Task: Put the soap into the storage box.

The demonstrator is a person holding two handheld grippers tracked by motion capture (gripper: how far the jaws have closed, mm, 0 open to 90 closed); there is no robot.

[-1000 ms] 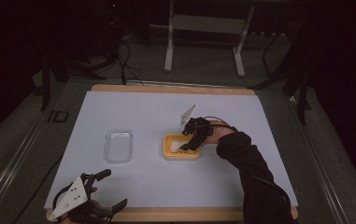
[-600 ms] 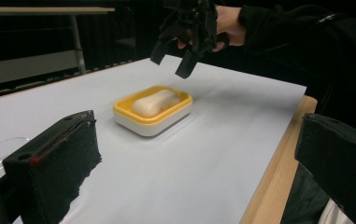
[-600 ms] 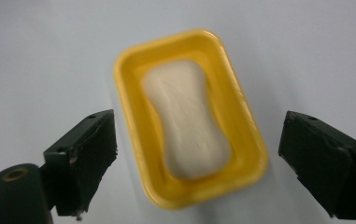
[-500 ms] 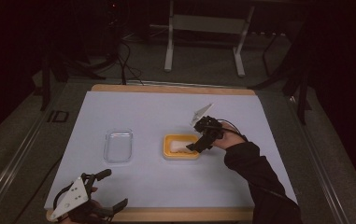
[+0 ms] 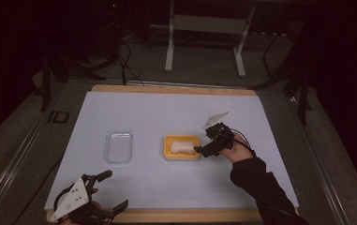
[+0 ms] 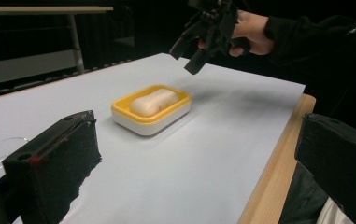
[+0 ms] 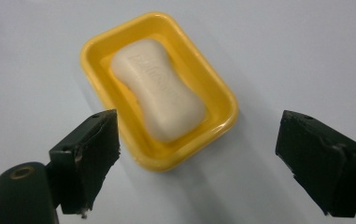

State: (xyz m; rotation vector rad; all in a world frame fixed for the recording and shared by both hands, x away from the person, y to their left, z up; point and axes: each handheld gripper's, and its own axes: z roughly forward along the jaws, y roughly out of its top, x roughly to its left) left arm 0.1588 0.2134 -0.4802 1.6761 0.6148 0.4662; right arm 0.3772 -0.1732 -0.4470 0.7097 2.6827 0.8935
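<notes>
A white bar of soap [image 7: 159,88] lies flat in a yellow soap dish [image 7: 217,119] at the middle of the pale mat. My right gripper [image 5: 203,151] hovers just right of the dish [image 5: 168,147], pointing down at it. Its jaws have just been opening wide, then easing in slightly, and stand open with nothing between them [image 7: 203,161]. My left gripper [image 5: 113,191] rests open at the table's front left edge, far from the dish. In the left gripper view, the soap [image 6: 153,101] and the right gripper [image 6: 192,53] lie beyond its empty jaws [image 6: 194,163].
A clear plastic lid or tray [image 5: 119,146] lies on the mat left of the dish. The mat covers a wooden board [image 5: 176,89]. Dark floor, cables and a metal stand [image 5: 204,28] surround the table.
My right gripper has drawn back to the right from over the yellow dish, and the soap lies in the dish. The left gripper has stayed put.
</notes>
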